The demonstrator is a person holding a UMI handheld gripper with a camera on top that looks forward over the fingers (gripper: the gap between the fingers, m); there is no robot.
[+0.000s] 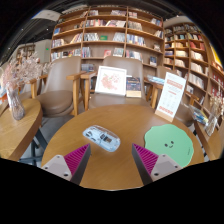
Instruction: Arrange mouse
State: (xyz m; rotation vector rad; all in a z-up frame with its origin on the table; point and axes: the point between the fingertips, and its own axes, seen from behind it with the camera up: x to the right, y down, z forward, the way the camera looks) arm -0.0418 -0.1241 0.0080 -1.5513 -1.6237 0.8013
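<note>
A white and grey mouse (101, 137) lies on the round wooden table (120, 120), just ahead of my fingers and a little left of the midline. A round green mat (169, 144) with a pale patch lies on the table to the right, beside my right finger. My gripper (112, 160) is open and empty, with its pink pads (75, 158) wide apart above the table's near part. The mouse is apart from both fingers.
Two beige chairs (62, 85) stand behind the table. A picture card (111, 80) and a dark book (134, 86) stand at the far edge, an orange-and-white sign (171, 96) at the right. A second table (14, 125) with a vase is left. Bookshelves (110, 35) fill the back.
</note>
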